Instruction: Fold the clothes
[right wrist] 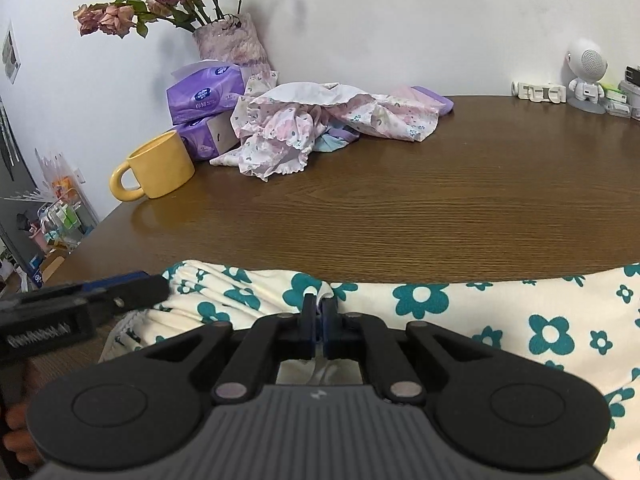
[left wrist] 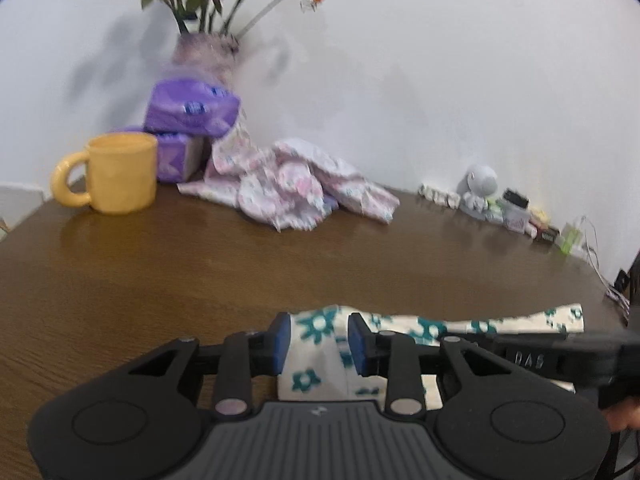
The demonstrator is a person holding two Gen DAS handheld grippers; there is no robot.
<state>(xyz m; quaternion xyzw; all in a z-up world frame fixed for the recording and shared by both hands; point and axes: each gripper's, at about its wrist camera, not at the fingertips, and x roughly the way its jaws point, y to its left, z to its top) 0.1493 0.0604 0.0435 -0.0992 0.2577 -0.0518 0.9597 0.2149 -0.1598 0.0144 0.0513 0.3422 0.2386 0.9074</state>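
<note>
Left wrist view is showing the left gripper (left wrist: 320, 344) down low at the near edge of the brown table (left wrist: 280, 256). Its two blue pads (left wrist: 282, 344) are sitting partly apart, with a bunch of the cream cloth with teal flowers (left wrist: 320, 356) lying between them. I cannot tell if the pads are squeezing that cloth or only sitting around it. The cloth is stretching off to the right in a thin strip, over to the right gripper (left wrist: 532, 350).

Right wrist view is showing the right gripper (right wrist: 319, 322) with its pads pressed close together, pinching a fold of the same flower cloth (right wrist: 440, 304). The cloth is lying along the near edge of the table (right wrist: 400, 200) and spreading out to the right. The left gripper (right wrist: 120, 292) is poking in from the left, touching the gathered end of the cloth.

Far back on the table, a yellow mug (right wrist: 160, 168) is standing beside purple tissue packs (right wrist: 204, 96). A pink crumpled pile of clothes (right wrist: 312, 120) is lying next to them, under a vase of dried roses (right wrist: 228, 38).
</note>
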